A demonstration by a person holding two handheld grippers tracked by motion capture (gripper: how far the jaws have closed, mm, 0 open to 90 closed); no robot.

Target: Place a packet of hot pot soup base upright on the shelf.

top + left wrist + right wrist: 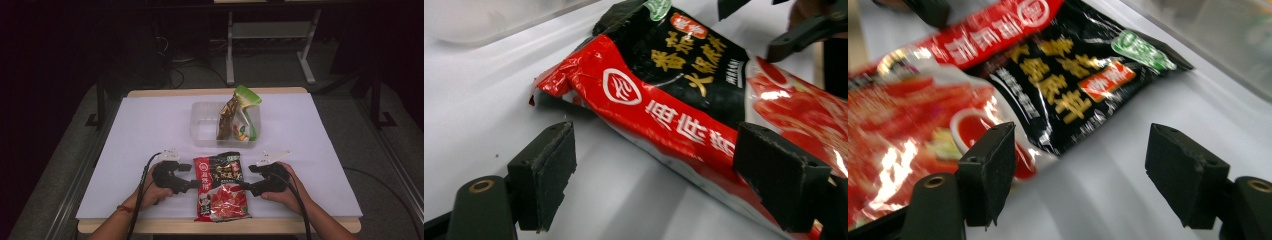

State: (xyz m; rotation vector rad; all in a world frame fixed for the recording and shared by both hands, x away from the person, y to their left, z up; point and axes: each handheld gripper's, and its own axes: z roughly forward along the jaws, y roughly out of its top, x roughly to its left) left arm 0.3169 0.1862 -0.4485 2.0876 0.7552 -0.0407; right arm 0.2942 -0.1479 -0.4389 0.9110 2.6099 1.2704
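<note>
Item: red-and-black foil pouch (221, 187), flat on the white surface (150, 130), lower centre of the high view, long axis running toward the bottom edge. Black printed band at the upper end, red picture panel below. One upper corner crumpled, seen at left centre of the left gripper view (549, 82).

Left hand-held gripper (192, 185): at the pouch's left edge, jaws spread wide, nothing clamped. In its own view (674, 170), one pad over bare surface, the other over the pouch's red edge; contact there cannot be told.

Right hand-held gripper (246, 185): at the pouch's right edge, jaws likewise apart, nothing clamped. In its own view (1088, 165), left pad over the pouch's edge, right pad over bare surface.

Step in hand, as judged: pinch of the pouch from both sides for lifting. Best done with one jaw slid under the flat edge and the other on top, both sides closing evenly near mid-length, so that the slick foil neither slips nor sags to one end.

Beyond: clear plastic bin (200, 127), upper centre of the high view, well apart from the pouch, holding upright green and brown packets (239, 112) at its right end. Likely destination; room left in the left half.
</note>
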